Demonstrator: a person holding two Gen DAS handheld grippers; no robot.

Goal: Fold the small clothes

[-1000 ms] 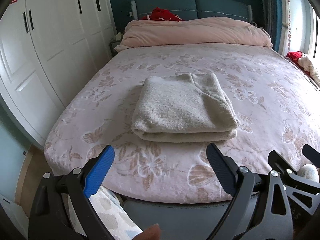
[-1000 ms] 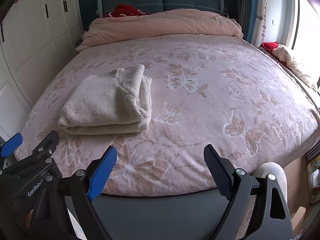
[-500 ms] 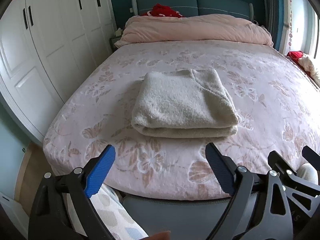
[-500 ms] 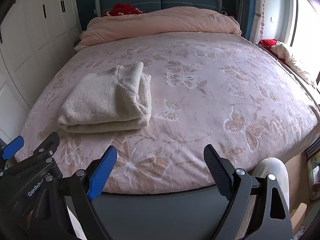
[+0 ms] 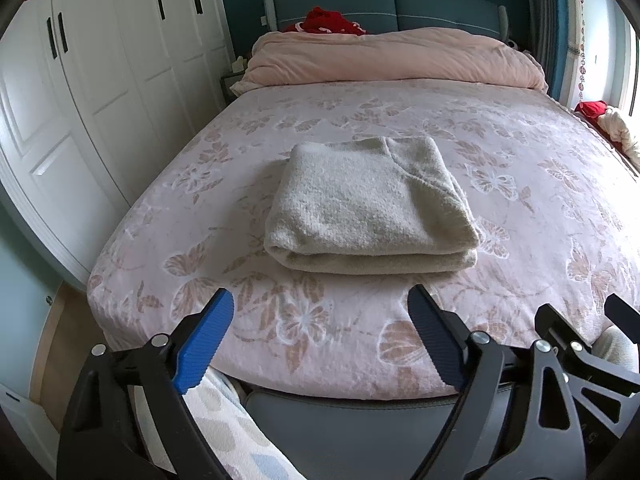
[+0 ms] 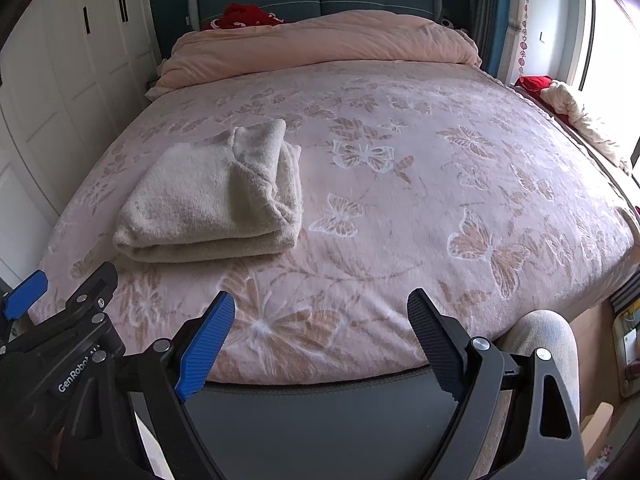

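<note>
Folded cream garment [image 5: 370,204] centred in the left wrist frame, flat on the pink butterfly-print bed [image 5: 540,208]. White wardrobe [image 5: 80,92] at upper left, teal headboard [image 5: 440,4] at top. Left gripper [image 5: 320,332] fingers closing, nothing between; right gripper [image 6: 320,332] fingers spread wide, empty.
</note>
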